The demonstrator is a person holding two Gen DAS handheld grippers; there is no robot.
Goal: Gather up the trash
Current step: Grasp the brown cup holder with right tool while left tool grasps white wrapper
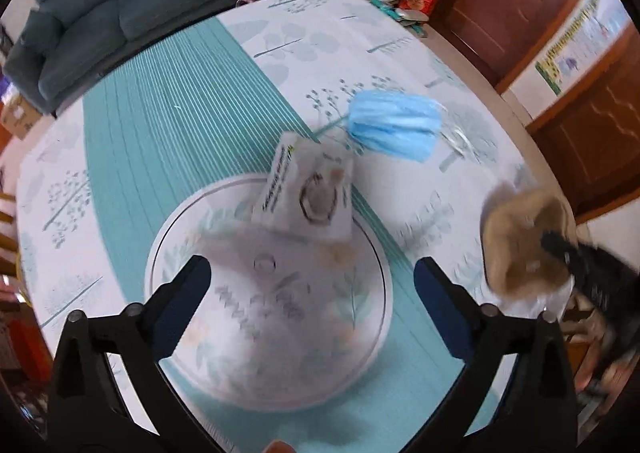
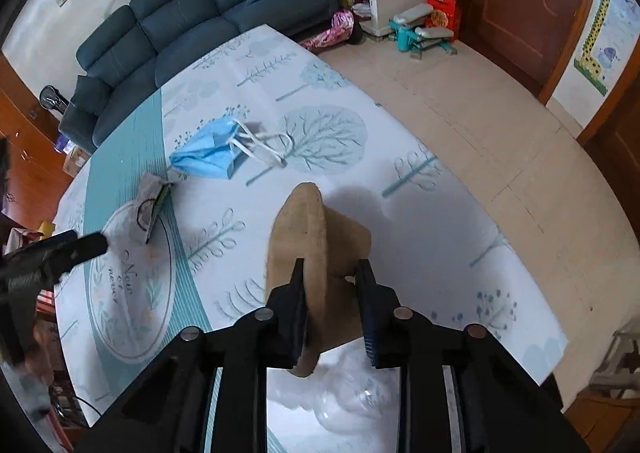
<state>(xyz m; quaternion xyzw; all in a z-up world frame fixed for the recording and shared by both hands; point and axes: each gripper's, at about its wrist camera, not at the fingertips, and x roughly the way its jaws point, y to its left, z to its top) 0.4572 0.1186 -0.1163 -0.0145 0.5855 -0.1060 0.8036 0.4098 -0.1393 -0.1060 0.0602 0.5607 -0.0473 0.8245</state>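
Tan paper cup: a crumpled tan paper cup (image 2: pixel 316 253) is being gripped by its rim, lying tilted with its open mouth turned toward the left side of the right wrist view, over the white part of the counter near the front edge.
Right hand-held gripper: the right hand-held gripper (image 2: pixel 330 285) is clamping together on the cup's wall, one finger inside the mouth and one outside.
Clear plastic: a crinkled piece of clear plastic (image 2: pixel 352 393) is lying on the counter under the cup, just at the front edge.
Blue face mask: a folded light-blue disposable face mask (image 1: pixel 394 123) with white ear loops is resting on the tree-print cloth, further toward the sofa-side edge than the cup and well apart from it.
Small white packet: a flat white printed paper packet (image 1: pixel 310 193) is leaning on the far rim of the round printed mat, just beside the mask.
Left hand-held gripper: the left hand-held gripper (image 1: pixel 312 289) is hanging over the mat with its blue-padded fingers wide apart and nothing between them.
Round mat: a round white mat with script lettering (image 1: pixel 360 353) is sitting on the teal striped band.
Counter: the counter (image 2: pixel 420 237) is wearing a white cloth with pale blue trees.
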